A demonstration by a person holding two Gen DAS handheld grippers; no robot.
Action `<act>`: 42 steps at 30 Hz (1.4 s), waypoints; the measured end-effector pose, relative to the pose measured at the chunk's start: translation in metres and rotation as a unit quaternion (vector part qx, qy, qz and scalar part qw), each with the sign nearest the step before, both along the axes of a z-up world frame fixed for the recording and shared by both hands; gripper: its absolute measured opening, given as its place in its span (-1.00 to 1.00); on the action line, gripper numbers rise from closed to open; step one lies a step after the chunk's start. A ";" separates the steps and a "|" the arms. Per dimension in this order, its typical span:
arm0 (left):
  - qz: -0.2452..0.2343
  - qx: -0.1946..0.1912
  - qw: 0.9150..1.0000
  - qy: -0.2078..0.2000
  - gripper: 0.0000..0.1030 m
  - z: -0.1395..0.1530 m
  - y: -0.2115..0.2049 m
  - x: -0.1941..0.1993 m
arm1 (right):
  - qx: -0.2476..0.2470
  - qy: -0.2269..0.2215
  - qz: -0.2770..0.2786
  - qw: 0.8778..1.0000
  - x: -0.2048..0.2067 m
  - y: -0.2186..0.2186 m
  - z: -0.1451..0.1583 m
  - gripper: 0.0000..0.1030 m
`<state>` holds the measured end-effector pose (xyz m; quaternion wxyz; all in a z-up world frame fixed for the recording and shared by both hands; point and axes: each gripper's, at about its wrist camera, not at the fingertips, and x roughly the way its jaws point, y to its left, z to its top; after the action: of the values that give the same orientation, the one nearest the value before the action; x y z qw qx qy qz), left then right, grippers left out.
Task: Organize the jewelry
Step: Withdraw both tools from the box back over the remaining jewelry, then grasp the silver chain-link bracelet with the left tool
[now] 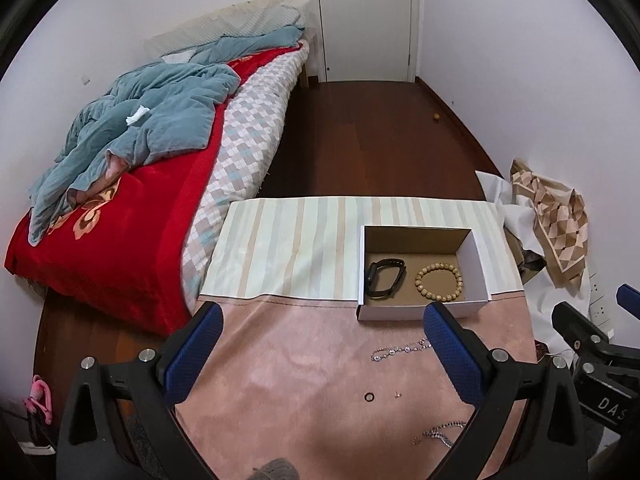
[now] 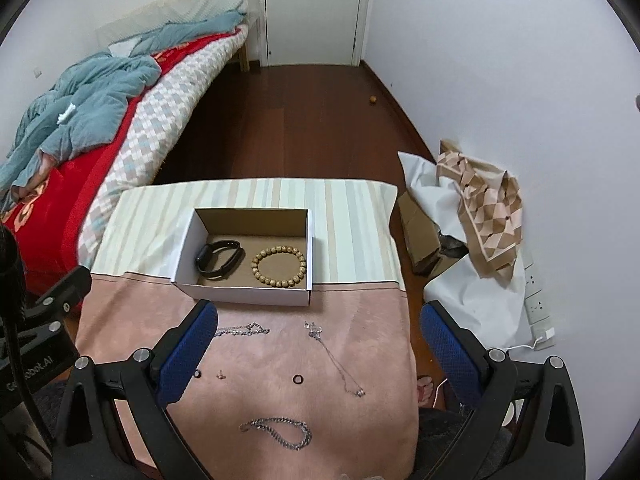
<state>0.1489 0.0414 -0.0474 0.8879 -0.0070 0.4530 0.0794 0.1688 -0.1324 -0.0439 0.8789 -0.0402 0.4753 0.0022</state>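
Both your grippers hover spread wide, holding nothing, above the near pink cloth.
Left gripper (image 1: 324,314) and right gripper (image 2: 319,314) have free room; the cardboard box (image 2: 182,256) sits mid-table with the black band (image 2: 218,258) and bead bracelet (image 2: 279,266) inside. Loose near you: thick chain (image 2: 280,432), thin necklace (image 2: 334,354), crystal chain (image 2: 242,330), black ring (image 2: 297,379), stud (image 2: 220,375), the latter too small to resolve. Your left finger covers one end of the crystal chain. Bed (image 1: 120,208) crowds the left table edge.
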 end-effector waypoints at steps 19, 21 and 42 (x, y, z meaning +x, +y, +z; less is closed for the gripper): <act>0.062 0.039 0.994 0.075 0.98 -0.083 0.022 -0.065 | 0.082 0.151 -0.045 0.984 -0.055 -0.046 -0.120 0.98; 0.058 0.042 0.993 0.094 0.98 -0.101 0.018 -0.068 | 0.102 0.176 -0.055 0.978 -0.061 -0.054 -0.142 0.98; -0.205 0.024 0.961 0.185 0.77 -0.194 -0.196 -0.068 | 0.092 0.169 -0.170 0.967 -0.082 -0.188 -0.168 0.97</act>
<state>0.0807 -0.1547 -0.2418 0.7861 0.1226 0.5986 -0.0937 0.0872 -0.3206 -0.2116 0.7734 0.1233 0.6143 -0.0965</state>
